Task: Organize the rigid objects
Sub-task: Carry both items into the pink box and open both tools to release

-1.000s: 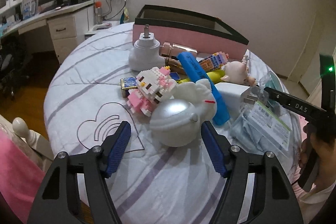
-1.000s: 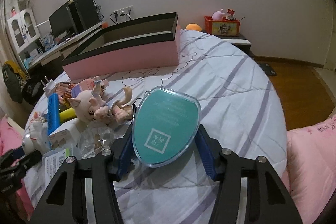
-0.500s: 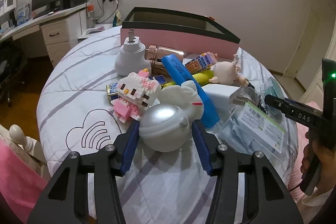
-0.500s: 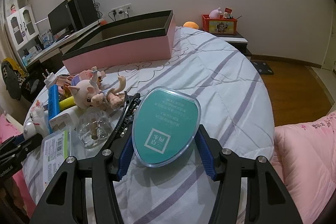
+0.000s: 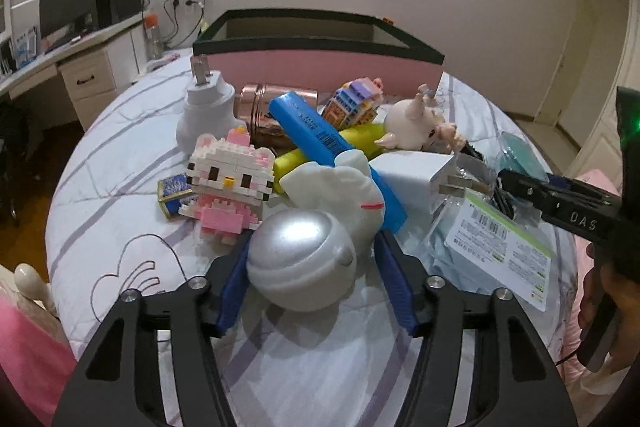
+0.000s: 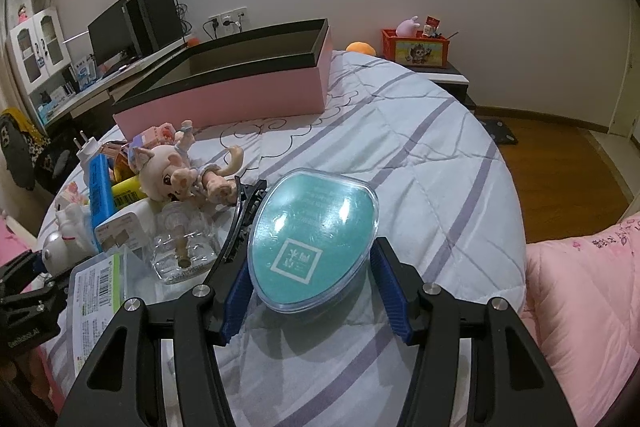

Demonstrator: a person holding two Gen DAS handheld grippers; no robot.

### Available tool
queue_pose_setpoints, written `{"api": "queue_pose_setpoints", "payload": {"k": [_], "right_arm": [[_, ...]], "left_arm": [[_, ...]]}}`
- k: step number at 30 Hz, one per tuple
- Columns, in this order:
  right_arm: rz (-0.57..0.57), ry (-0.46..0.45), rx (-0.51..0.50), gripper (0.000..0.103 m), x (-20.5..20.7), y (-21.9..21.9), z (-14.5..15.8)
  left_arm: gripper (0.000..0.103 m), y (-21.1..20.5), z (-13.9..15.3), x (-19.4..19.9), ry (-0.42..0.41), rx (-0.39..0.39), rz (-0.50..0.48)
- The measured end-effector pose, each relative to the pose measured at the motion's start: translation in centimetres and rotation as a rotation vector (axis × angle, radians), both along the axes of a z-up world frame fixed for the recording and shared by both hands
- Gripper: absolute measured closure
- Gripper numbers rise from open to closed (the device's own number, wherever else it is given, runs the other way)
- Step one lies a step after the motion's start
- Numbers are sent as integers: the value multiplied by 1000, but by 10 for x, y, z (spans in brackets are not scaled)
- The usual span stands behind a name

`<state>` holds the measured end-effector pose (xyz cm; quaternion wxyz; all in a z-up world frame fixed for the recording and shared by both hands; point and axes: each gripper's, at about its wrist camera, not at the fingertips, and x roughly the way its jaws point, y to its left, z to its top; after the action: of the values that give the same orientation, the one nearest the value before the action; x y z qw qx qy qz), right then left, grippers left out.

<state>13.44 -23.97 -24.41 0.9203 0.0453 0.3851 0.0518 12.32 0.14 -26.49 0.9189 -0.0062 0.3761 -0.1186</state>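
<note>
while both claws pinch items, toys (image 5: 228, 179) litter a striped quilt (image 6: 420, 163) beside a desk (image 5: 60, 67).

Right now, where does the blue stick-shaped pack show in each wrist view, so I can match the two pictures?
Left wrist view: the blue pack runs diagonally through the centre of the pile, over the yellow tube.
Right wrist view: the blue pack sits at the left edge of the pile.
Shared landmark: the pink box behind the pile.
</note>
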Motion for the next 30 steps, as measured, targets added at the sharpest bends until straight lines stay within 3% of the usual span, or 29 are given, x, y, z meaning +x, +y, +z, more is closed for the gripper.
{"api": "queue_pose_setpoints", "payload": {"k": [8, 11, 13, 19, 21, 30], "right_arm": [[15, 23, -10, 46, -10, -6, 4], [10, 24, -2, 46, -11, -9, 3], [8, 23, -1, 46, -11, -8, 2], [1, 14, -4, 46, -11, -8, 1], [-4, 10, -5, 46, -10, -8, 1], [-26, -1, 3, 46, -6, -9, 1]], "left_arm": [[55, -2, 3, -21, 7, -33, -74], [53, -3, -1, -18, 15, -60, -73], [44, -1, -2, -13, 21, -75, -65], [43, 1, -4, -1, 36, -116, -65], [53, 0, -4, 0, 24, -111, -75], [53, -6, 3, -11, -35, 1, -40]]}}
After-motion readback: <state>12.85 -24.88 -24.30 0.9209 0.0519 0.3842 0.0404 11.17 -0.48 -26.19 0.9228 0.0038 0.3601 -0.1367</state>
